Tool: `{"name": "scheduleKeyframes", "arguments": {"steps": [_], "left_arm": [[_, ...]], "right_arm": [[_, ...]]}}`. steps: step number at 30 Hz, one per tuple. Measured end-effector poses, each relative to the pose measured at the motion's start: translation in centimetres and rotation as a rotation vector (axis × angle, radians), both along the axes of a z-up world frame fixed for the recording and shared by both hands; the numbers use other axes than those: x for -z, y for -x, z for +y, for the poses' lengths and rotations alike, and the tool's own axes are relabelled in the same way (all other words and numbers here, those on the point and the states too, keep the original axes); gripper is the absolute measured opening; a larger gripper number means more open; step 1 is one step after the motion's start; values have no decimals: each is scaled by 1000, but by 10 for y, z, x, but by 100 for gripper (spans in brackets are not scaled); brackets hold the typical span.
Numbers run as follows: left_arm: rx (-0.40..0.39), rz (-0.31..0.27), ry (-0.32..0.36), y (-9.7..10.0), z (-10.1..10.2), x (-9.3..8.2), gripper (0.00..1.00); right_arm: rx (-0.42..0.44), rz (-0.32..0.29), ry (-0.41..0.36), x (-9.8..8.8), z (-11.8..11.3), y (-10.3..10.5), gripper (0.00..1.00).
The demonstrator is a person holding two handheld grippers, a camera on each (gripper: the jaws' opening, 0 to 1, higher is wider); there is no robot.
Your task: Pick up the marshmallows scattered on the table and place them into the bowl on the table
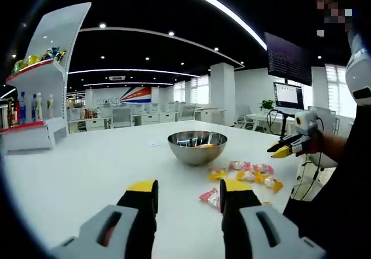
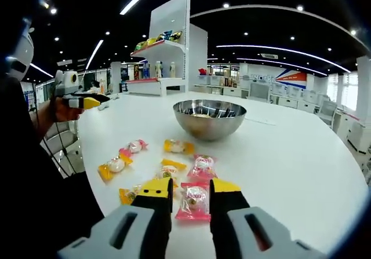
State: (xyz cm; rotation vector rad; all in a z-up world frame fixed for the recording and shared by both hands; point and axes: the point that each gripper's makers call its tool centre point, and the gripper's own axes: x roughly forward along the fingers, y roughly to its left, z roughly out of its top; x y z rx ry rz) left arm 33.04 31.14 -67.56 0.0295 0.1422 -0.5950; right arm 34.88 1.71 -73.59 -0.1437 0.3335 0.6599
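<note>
Between right gripper [image 2: 192,194] jaws, pink marshmallow [image 2: 193,201], lower edge hidden

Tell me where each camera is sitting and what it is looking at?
Left gripper view: rides on the left gripper, looking across the white table at the steel bowl; the right gripper shows in a hand.
Right gripper view: rides on the right gripper, jaws either side of a pink-wrapped marshmallow; the left gripper shows.
Both share the bowl, table and wrapped marshmallows.
</note>
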Motion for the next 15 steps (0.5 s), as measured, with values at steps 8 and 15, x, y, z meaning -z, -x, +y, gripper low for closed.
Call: {"name": "scheduleKeyframes", "arguments": {"steps": [8,15], "left_arm": [[34,25,0,3,-8,7,54],[45,40,-1,6,-10,10,53]], "right_arm": [[8,47,58,16,2,-7,32],[9,75,103,30,4,-14,30]]}}
